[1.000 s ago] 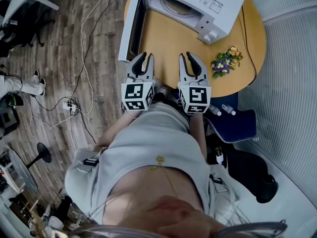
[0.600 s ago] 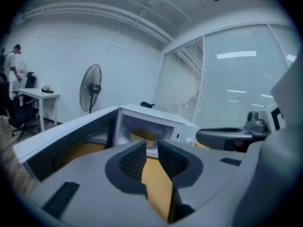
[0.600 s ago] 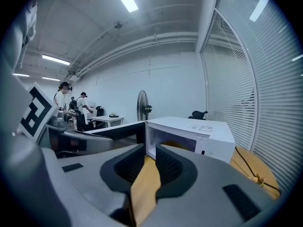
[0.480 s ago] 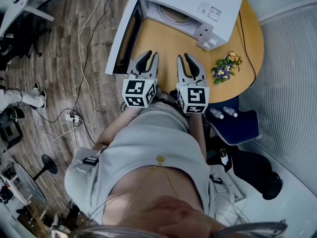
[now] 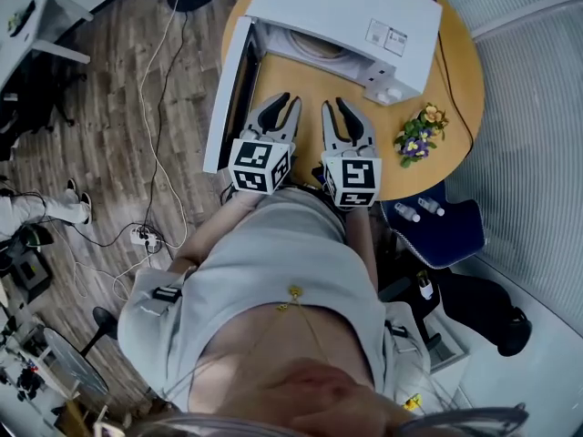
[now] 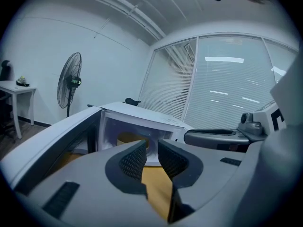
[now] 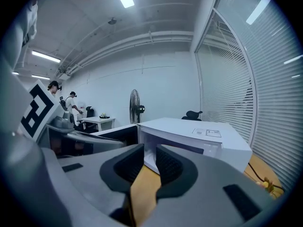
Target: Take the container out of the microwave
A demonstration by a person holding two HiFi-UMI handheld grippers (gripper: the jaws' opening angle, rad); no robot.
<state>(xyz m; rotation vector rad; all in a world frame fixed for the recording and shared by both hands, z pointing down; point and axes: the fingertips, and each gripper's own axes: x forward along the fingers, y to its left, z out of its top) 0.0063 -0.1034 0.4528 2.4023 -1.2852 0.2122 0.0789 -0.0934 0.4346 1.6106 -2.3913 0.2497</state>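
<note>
Left gripper [image 5: 284, 106] slightly parted, right gripper [image 5: 335, 107] opening, both empty, side by side over the table [image 5: 301, 76] and facing the open microwave [image 5: 346, 12] at upper centre, I judge for a two-handed reach; only the left gripper view looks into the cavity, showing a tan shape I take for the container [image 6: 127, 138].
</note>
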